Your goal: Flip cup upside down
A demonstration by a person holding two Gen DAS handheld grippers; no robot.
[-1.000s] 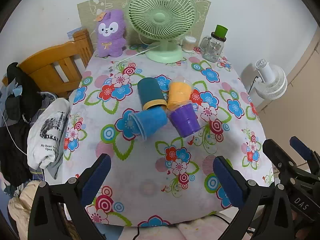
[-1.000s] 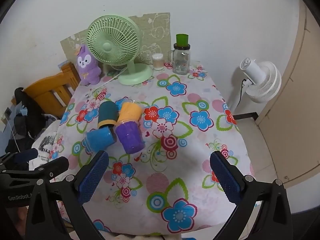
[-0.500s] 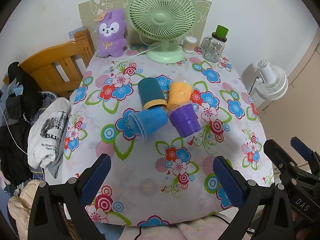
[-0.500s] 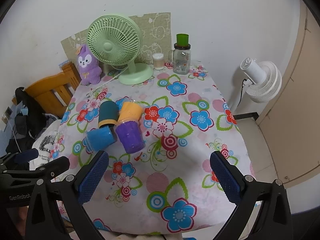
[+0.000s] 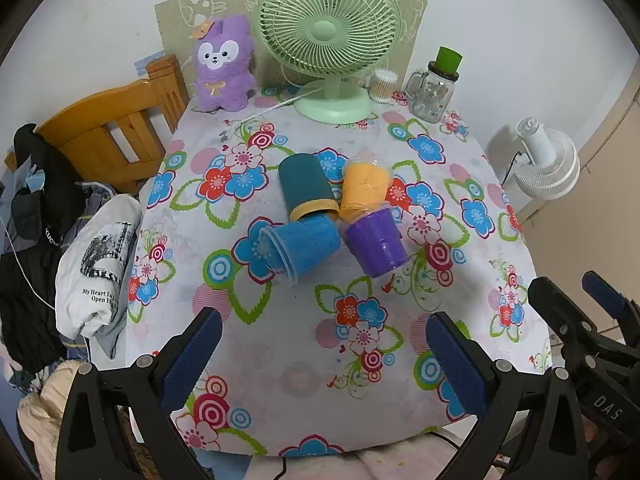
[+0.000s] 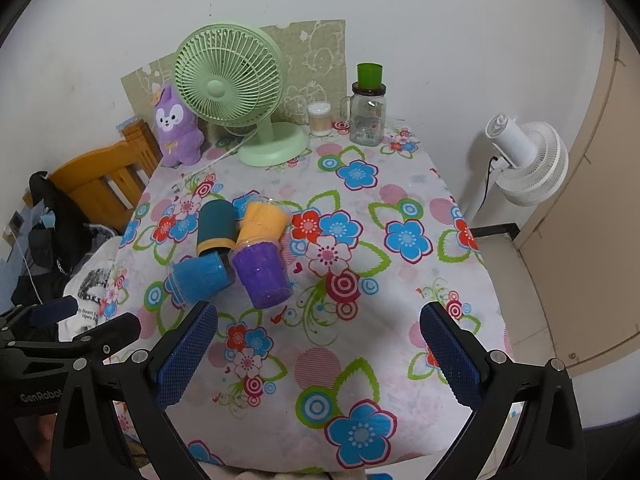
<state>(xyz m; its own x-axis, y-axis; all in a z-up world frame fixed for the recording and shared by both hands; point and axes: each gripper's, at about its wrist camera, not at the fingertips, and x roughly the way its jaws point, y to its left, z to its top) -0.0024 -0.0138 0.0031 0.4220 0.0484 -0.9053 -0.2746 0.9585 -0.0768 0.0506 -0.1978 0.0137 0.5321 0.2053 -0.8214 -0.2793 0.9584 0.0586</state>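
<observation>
Several cups lie on their sides in a cluster on the floral tablecloth [image 5: 360, 368]: a dark teal cup with a yellow rim [image 5: 306, 186], an orange cup [image 5: 364, 190], a blue cup [image 5: 300, 246] and a purple cup [image 5: 376, 246]. They also show in the right wrist view: teal [image 6: 216, 226], orange [image 6: 262, 222], blue [image 6: 198, 276], purple [image 6: 262, 274]. My left gripper [image 5: 324, 354] is open and empty, near the table's front edge. My right gripper [image 6: 316, 354] is open and empty, to the right of the left one.
A green table fan [image 5: 330, 46], a purple plush toy [image 5: 224, 66], a glass jar with a green lid [image 5: 436, 86] and a small cotton-swab jar [image 5: 382, 86] stand at the back. A wooden chair [image 5: 108, 136] with clothes is at the left, a white floor fan [image 5: 546, 160] at the right.
</observation>
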